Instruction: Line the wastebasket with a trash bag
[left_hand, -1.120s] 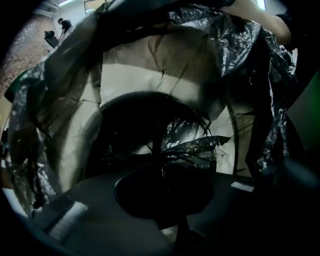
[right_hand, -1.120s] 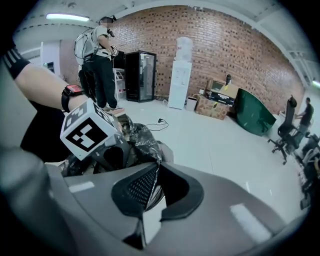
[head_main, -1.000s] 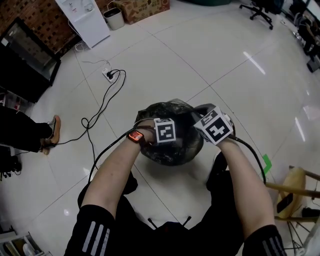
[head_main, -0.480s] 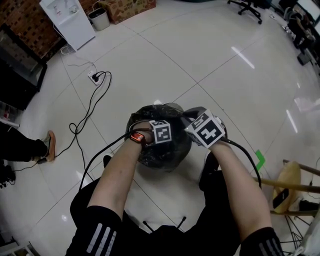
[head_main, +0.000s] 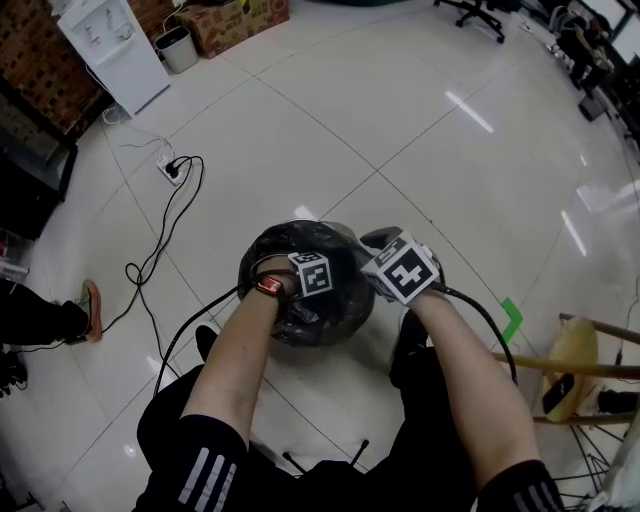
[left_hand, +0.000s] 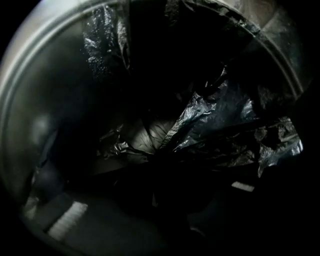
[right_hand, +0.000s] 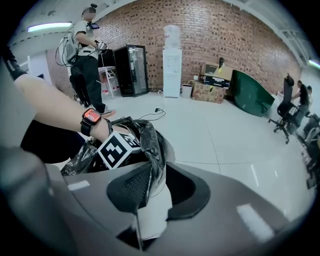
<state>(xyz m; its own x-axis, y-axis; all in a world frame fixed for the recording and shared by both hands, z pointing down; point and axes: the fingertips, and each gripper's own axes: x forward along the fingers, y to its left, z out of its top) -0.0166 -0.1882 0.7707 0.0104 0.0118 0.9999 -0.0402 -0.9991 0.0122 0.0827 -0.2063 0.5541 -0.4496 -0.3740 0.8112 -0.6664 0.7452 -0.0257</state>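
A round wastebasket (head_main: 300, 335) stands on the floor by my feet, with a crinkled black trash bag (head_main: 285, 245) over it. My left gripper (head_main: 311, 275) points straight down inside the bag. Its view shows only dark bag folds (left_hand: 210, 117) and the bin's inner wall (left_hand: 30, 100). Its jaws are opening slightly, and I cannot tell whether film is caught between them. My right gripper (head_main: 375, 255) is at the right rim. Its jaws (right_hand: 155, 200) are opening astride the white bin wall (right_hand: 150, 212), where the bag's edge (right_hand: 150, 145) drapes over, and the pads do not clamp it.
A power strip with a black cable (head_main: 170, 165) lies on the tiles to the far left. A wooden stool (head_main: 590, 360) is at the right, next to a green tape mark (head_main: 512, 318). A person (right_hand: 87, 50) stands by a black fridge (right_hand: 132, 70) and a water dispenser (right_hand: 171, 65).
My left gripper has sunk deeper into the bag-lined bin. The right gripper has dropped a little at the rim.
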